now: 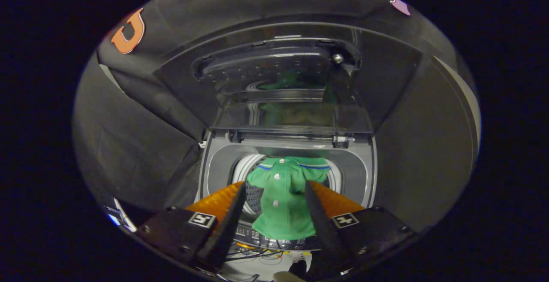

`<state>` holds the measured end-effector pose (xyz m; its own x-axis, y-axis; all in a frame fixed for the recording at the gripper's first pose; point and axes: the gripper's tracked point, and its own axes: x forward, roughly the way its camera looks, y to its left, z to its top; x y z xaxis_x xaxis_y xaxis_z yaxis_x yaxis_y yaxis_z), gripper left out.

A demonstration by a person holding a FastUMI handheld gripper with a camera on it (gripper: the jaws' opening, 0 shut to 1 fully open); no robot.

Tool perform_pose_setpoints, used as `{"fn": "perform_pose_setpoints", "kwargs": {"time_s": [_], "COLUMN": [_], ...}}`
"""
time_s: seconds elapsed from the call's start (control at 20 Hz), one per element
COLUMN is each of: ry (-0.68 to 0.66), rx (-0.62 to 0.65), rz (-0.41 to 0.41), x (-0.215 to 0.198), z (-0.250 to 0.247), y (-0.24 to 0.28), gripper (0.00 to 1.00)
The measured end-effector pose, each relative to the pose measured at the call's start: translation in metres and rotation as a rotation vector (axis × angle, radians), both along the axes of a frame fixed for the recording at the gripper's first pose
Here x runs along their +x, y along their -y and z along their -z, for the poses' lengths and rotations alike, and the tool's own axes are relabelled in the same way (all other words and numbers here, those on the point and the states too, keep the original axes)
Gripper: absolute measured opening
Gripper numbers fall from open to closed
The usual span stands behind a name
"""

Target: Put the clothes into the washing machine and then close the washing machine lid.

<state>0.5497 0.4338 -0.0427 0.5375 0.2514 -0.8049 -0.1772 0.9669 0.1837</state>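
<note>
Green shirt (281, 198) | hangs between tongs (274, 196), over washer drum (253, 187) | tongs apart, grip on cloth unclear | soft, light, floppy; pinch bunched fabric near collar | lid (283, 84) up

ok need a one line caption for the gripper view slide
Green shirt draped over the washing machine opening, lid raised, seen between the open gripper fingers.

The washing machine (364, 174) is sitting at the frame's centre with its lid (283, 80) standing open above. A green shirt (283, 196) is draping over its front rim and control panel (274, 241), hanging low-centre.
</note>
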Motion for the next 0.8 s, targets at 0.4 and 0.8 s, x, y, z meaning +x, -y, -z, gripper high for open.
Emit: {"fn": "perform_pose_setpoints", "kwargs": {"time_s": [0.4,0.8], "ry": [-0.002,0.085], "rx": [-0.013,-0.051], "rz": [0.010,0.002], "x": [-0.007,0.000], "z": [0.003,-0.010], "y": [0.008,0.013], "gripper": [0.91,0.91]}}
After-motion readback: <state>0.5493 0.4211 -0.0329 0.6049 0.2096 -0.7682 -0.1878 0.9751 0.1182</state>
